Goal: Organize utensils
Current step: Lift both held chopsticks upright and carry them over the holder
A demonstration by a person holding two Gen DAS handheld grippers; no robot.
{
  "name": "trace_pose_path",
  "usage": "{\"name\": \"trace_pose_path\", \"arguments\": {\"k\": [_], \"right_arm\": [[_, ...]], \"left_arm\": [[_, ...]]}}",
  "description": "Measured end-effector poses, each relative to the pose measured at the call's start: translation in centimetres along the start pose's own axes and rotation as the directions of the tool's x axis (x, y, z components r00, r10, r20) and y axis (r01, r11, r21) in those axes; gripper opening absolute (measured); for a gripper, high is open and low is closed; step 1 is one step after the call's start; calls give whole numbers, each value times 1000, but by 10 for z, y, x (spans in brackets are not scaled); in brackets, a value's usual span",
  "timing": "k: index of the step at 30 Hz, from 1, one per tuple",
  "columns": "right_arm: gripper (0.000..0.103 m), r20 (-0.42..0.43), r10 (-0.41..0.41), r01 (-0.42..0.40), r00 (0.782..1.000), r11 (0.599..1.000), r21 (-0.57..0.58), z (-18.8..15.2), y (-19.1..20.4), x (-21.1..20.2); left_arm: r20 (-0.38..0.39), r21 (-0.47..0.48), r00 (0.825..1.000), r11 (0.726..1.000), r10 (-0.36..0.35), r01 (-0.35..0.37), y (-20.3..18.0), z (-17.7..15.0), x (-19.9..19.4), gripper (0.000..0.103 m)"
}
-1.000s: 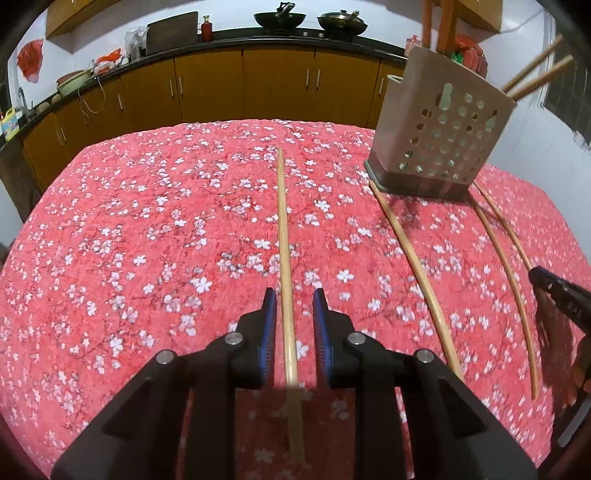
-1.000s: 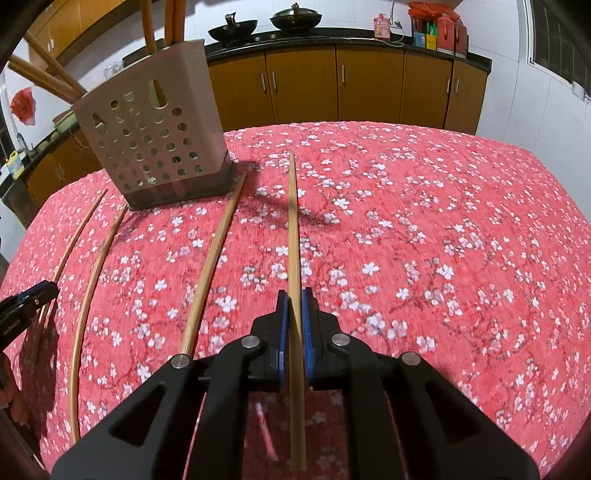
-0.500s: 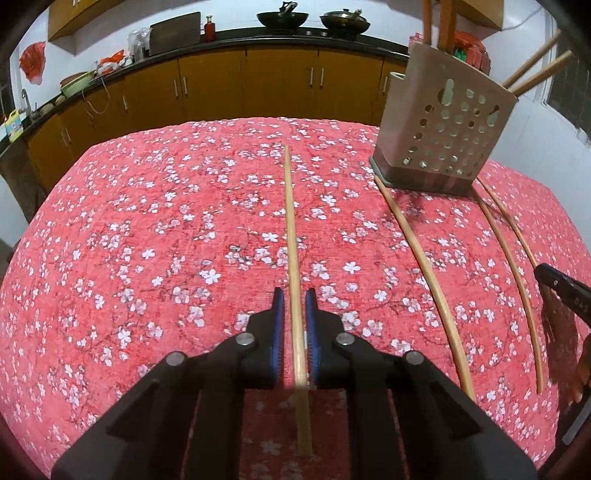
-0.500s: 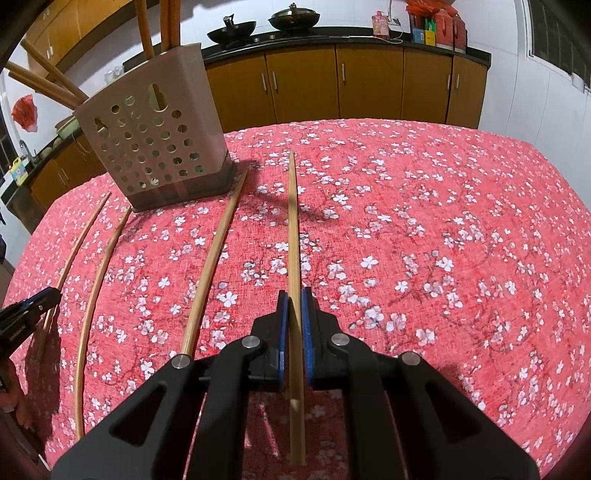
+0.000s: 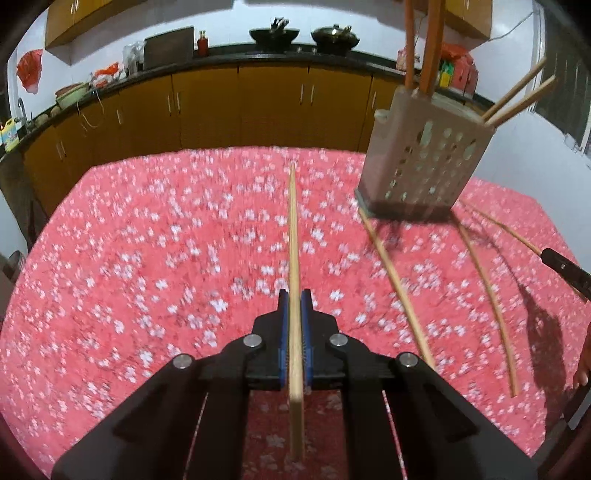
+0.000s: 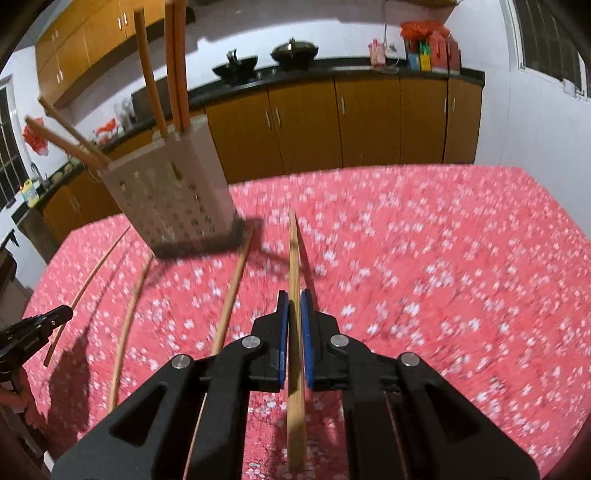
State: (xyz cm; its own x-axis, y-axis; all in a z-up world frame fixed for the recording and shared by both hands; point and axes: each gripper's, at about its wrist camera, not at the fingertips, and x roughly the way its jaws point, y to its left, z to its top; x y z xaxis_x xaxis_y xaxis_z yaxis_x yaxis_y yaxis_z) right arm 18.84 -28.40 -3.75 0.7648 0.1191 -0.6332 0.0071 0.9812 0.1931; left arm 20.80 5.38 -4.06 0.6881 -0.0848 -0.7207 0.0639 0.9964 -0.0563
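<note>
1. Left gripper (image 5: 294,295) – jaws pressed onto a long chopstick (image 5: 293,229). The stick runs straight forward between the blue pads (image 5: 282,328), and its far tip points toward the table's far edge.
2. Right gripper (image 6: 294,295) – jaws pinching a second chopstick (image 6: 293,254) the same way; a thin dark shadow line runs beside it on the cloth.
3. Table surface: a red floral tablecloth (image 5: 147,258) covers the whole top. Wide open cloth lies to the left of the left-held stick and to the right of the right-held stick (image 6: 443,277).
4. Loose sticks on the cloth – a straight one (image 5: 395,284) just right of the left gripper, then two thinner curved ones (image 5: 484,288) farther right. The far end of the straight one reaches the holder's base.
5. Perforated utensil holder (image 5: 421,162) stands upright near the far side of the cloth, with several chopsticks (image 5: 430,44) standing or leaning in it. It sits right of the left-held stick's line and left of the right-held one.
6. Beyond the table edge: wooden cabinets (image 5: 273,107) under a dark counter carrying two woks (image 5: 273,35).
</note>
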Motion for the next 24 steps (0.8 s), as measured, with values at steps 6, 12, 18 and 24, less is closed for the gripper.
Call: {"name": "trace_pose_path", "arguments": {"k": [6,12,18,24], "right_arm": [[8,43,5,-5,999,1000,-4,9,1,-13],[8,76,8,-8,997,1000,-6,14,2,-20],[8,105,14,-13,994,1000,-5,20,0,-28],[8,125,15,-15,992,1000,-2,24,0,-33]], "left_arm": [[58,5,998,1000,-18,18,-4,14,-23,8],[97,7,995,1000,-27,26,-6,25,-40,8],[137,18,990,999,-31,29,-9,35,-52,8],[172,18,984,999,-40,37,-11,42,-63,8]]}}
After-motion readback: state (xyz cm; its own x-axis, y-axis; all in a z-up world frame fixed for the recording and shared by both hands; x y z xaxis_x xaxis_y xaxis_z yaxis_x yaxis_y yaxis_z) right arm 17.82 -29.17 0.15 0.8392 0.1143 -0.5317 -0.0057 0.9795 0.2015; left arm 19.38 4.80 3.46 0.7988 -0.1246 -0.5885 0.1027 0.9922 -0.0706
